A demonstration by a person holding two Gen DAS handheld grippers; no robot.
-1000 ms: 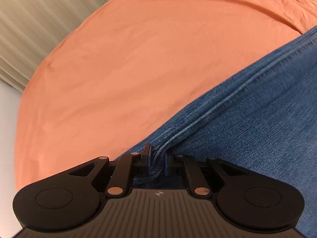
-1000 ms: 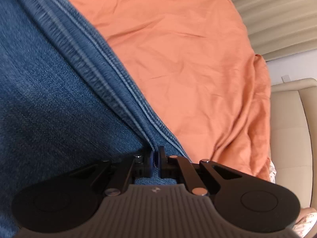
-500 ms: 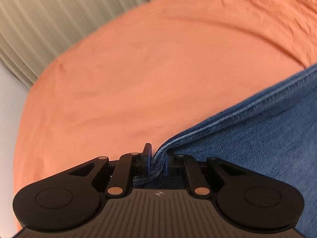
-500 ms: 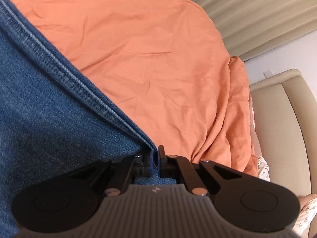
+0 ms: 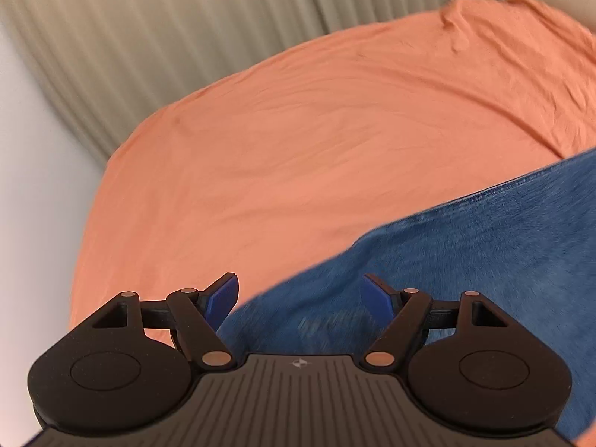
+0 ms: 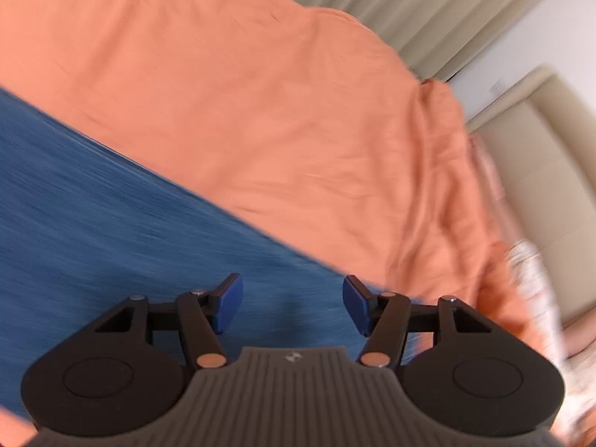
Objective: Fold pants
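Fingers [image 5: 222,300] of your left gripper [image 5: 300,298] and right gripper [image 6: 292,303] are opening with nothing pinched, poised above the blue pants [image 6: 111,223] lying on the orange bedsheet [image 5: 298,149]; that fold looks released, so next regrasp an edge.

Left tongs [image 5: 301,300] and right tongs [image 6: 292,303], jaws opening, empty.

Home bedroom — orange bedsheet [image 5: 316,149] over a bed, pleated beige curtains [image 5: 149,56], padded cream headboard [image 6: 540,156]
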